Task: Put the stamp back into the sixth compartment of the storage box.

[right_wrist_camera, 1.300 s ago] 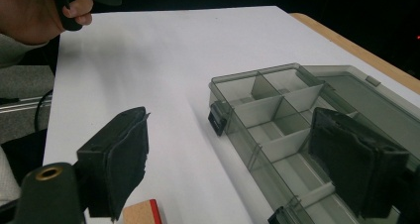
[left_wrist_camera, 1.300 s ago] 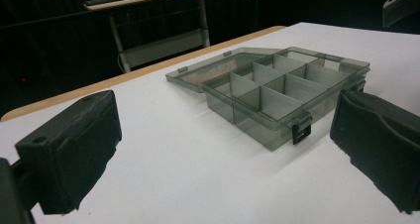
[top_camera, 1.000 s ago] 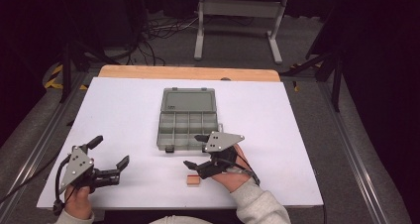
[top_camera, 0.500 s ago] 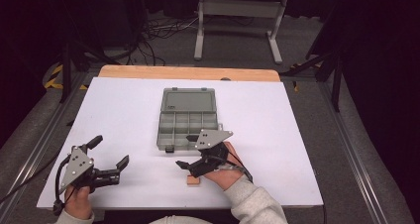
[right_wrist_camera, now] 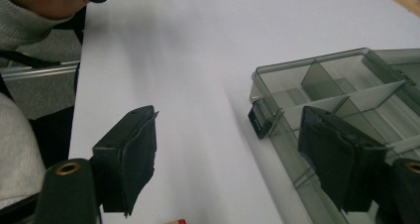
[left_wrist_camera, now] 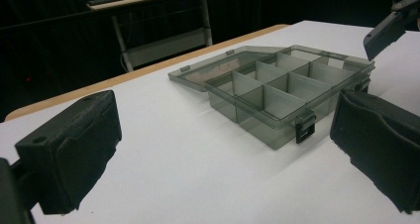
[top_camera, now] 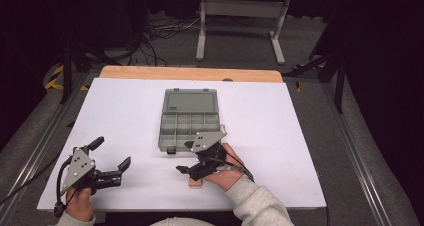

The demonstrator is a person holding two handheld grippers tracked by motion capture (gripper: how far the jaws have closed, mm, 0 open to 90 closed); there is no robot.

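We see a small wooden block [top_camera: 195,183] at the table's near edge, just under our right gripper [top_camera: 192,170], at about six o'clock from the open grey organizer box [top_camera: 190,121]. Its jaws, just narrowing, grip nothing. Our left gripper [top_camera: 111,161] rests wide open and empty at nine o'clock. No writing is legible.
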